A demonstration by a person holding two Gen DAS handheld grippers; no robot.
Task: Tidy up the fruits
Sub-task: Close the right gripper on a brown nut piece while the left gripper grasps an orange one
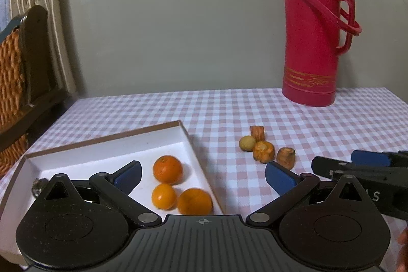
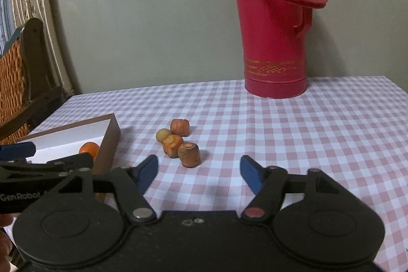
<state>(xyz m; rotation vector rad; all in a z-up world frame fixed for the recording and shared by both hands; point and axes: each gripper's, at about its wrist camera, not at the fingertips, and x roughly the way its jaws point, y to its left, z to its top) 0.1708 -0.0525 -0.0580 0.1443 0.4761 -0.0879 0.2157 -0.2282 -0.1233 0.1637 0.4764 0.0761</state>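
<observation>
A shallow white box (image 1: 102, 152) with a brown rim lies at the left on the checked cloth; three oranges (image 1: 167, 169) rest in its right corner. To its right sits a tight cluster of several small fruits: a yellowish round one (image 1: 246, 143) and orange-brown stubby ones (image 1: 286, 157), also in the right wrist view (image 2: 188, 154). My left gripper (image 1: 204, 175) is open over the box's right edge, with nothing between its pads. My right gripper (image 2: 199, 170) is open just short of the cluster, with only cloth between its pads.
A tall red thermos flask (image 1: 313, 42) stands at the back right of the table, against a grey wall. A dark wooden chair with wicker (image 1: 23, 68) stands off the table's left edge. Checked cloth (image 2: 318, 131) stretches to the right.
</observation>
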